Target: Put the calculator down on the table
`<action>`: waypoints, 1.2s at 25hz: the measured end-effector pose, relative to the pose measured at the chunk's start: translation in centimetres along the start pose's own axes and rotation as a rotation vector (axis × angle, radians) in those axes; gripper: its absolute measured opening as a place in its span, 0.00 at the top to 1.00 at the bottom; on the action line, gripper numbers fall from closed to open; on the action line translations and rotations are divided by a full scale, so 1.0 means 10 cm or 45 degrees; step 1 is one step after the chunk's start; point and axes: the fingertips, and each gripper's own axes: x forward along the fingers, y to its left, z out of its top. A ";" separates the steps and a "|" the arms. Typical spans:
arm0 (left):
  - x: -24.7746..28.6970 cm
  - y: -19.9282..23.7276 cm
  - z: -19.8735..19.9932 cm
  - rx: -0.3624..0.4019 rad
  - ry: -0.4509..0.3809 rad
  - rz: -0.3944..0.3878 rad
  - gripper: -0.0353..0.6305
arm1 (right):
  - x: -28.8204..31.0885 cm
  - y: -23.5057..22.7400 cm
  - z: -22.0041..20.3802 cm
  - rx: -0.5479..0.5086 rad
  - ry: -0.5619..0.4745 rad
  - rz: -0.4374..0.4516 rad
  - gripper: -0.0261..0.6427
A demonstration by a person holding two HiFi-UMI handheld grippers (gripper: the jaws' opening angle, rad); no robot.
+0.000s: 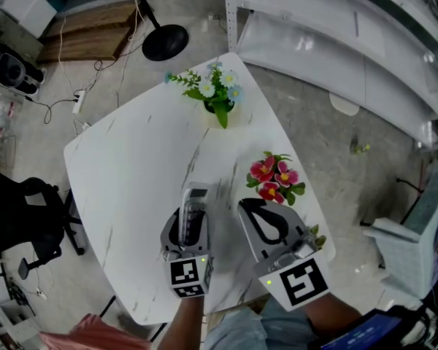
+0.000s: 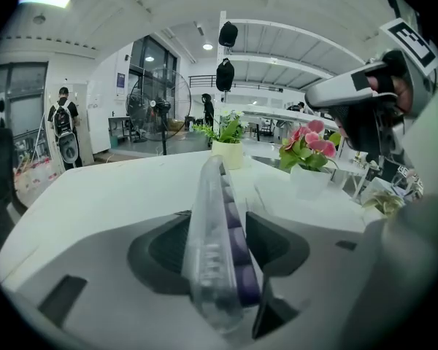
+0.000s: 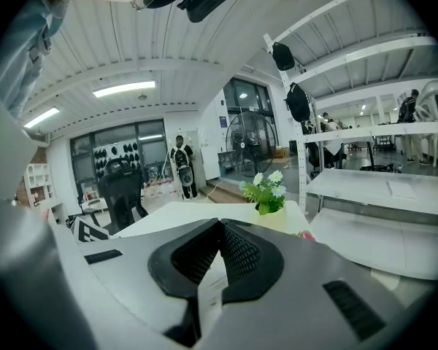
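Left tool (image 2: 219, 224): jaws stand partly apart with the calculator (image 1: 195, 204) between them. The calculator stands on its long edge and leans to one side, its clear cover to the left and its purple keys to the right. The right pad lies close against the key side. A dark gap shows low on that side, and neither pad is seen clamping the body.

Location of the calculator: above the near part of the white marbled table (image 1: 131, 166), left of the pink-flowered pot (image 1: 274, 177) and well short of the pot of white and blue daisies (image 1: 217, 93). Whether its lower edge rests on the table cannot be determined from either view.

Right tool (image 3: 219, 228): jaw tips meet and it is closed, holding nothing that can be identified. It hangs over the table's near right edge, just beside the left tool and apart from it. A pale strip (image 3: 208, 290) with fine print shows in the slot behind the tips; its nature is unclear.

Limits of view: the calculator's display is not readable, its near end is hidden by the left tool's body, and both forearms are cut off at the lower frame edge
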 end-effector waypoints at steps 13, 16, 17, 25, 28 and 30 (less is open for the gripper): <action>0.06 0.21 -0.05 -0.115 0.016 -0.036 0.46 | 0.15 0.08 -0.02 -0.004 0.024 -0.005 0.93; 0.06 0.29 -0.05 -0.137 0.006 -0.030 0.42 | 0.17 0.09 -0.02 -0.010 0.033 -0.005 0.93; 0.06 0.30 -0.06 -0.145 0.004 -0.031 0.42 | 0.18 0.10 -0.02 -0.012 0.036 -0.005 0.93; -0.03 0.37 0.05 -0.112 -0.038 0.004 0.42 | 0.20 0.12 -0.01 -0.017 0.042 -0.008 0.93; -0.23 0.42 0.21 -0.117 -0.107 0.036 0.42 | 0.19 0.15 0.03 -0.015 0.032 0.001 0.93; -0.42 0.44 0.42 -0.120 -0.157 0.052 0.43 | 0.19 0.19 0.10 -0.025 0.011 0.012 0.93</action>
